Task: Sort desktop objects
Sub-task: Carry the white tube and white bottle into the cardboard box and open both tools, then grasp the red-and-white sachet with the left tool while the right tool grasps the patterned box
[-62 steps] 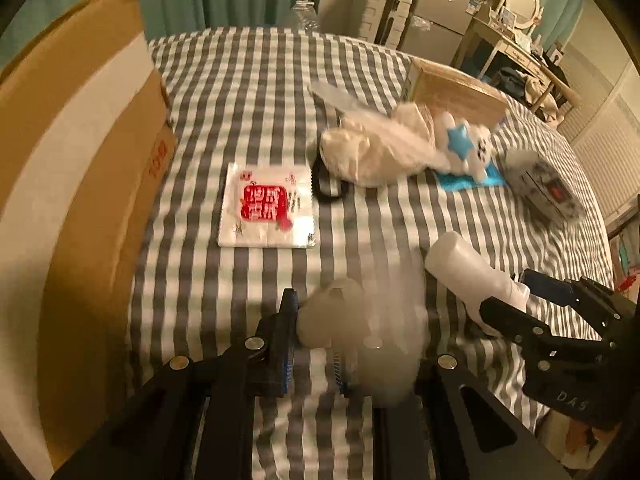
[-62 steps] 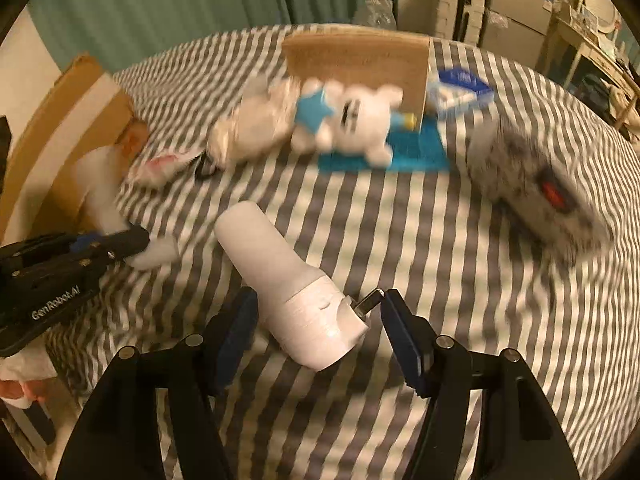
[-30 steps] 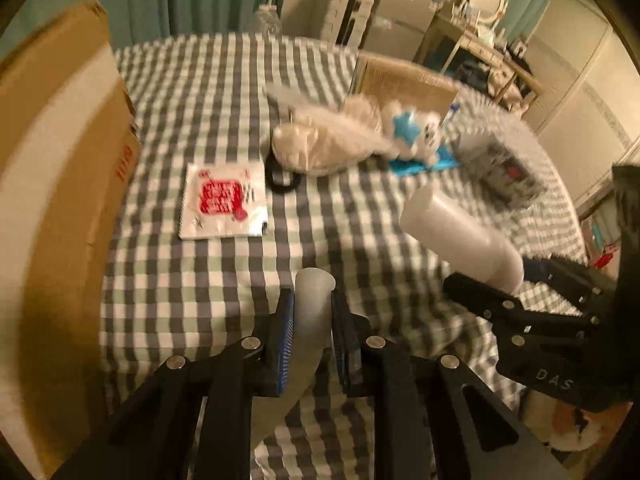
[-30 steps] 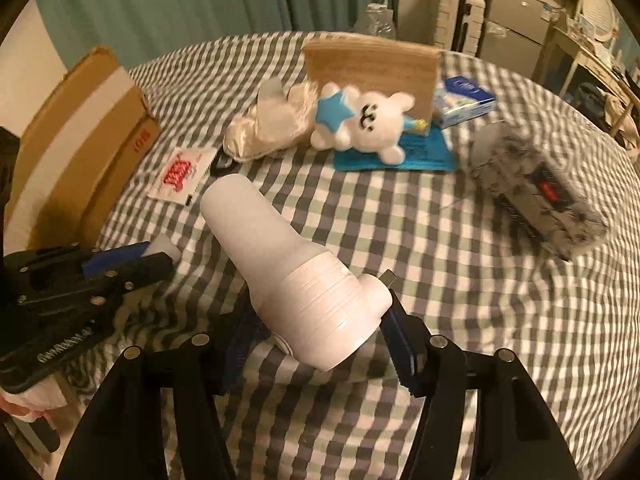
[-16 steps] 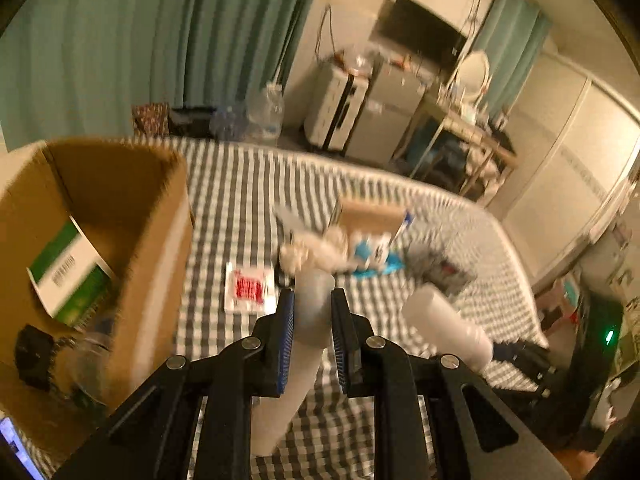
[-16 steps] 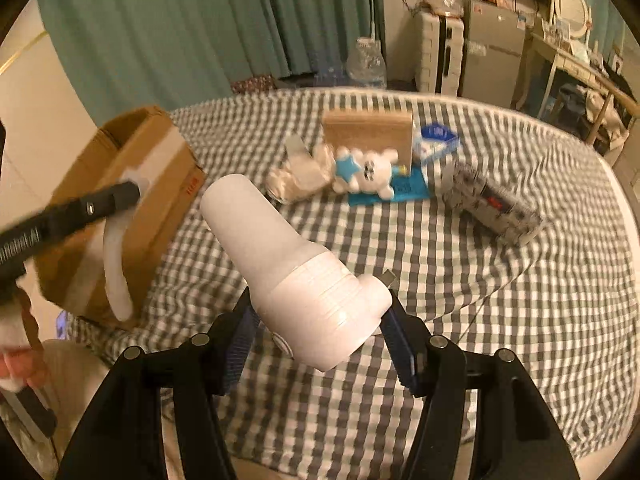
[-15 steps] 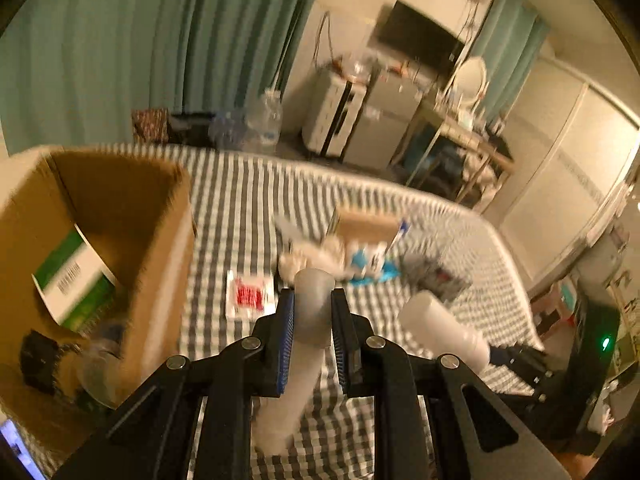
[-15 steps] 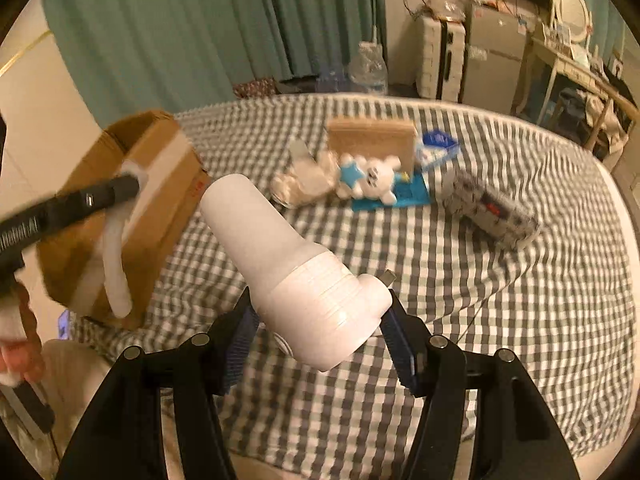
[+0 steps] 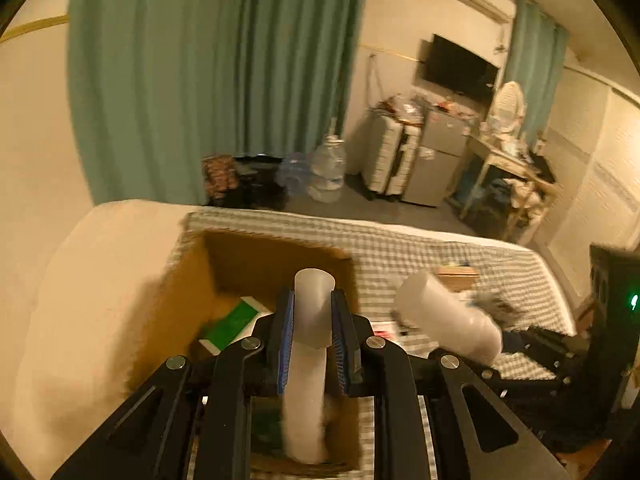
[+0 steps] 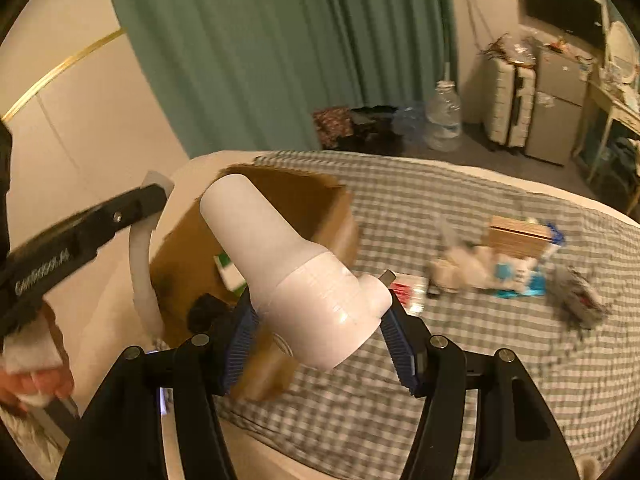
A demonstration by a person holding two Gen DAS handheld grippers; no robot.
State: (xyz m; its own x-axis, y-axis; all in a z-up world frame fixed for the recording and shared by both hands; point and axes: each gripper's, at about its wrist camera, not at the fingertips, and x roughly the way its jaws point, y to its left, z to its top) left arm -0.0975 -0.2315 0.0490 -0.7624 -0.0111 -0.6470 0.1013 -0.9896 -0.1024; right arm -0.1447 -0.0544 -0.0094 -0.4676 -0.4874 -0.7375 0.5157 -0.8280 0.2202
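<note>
Left tool [image 9: 308, 334] clamped on a translucent tube [image 9: 308, 344], long axis roughly vertical, directly over the open cardboard box [image 9: 192, 292] at the left end of the checkered bed [image 9: 420, 256]. Right tool [image 10: 320, 336] closed on a white bottle [image 10: 292, 268], cap end pointing up-left, beside the box's right wall. Left hand is nearer the drop. 2.1 s ago both items were down at bed level; now lifted and carried left to the box.

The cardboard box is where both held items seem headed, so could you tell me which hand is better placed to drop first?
Left, probably. The left tool holds its slim tube right above the open cardboard box. The right tool, gripping the white bottle, sits off to the box's side, over the checked cloth.
</note>
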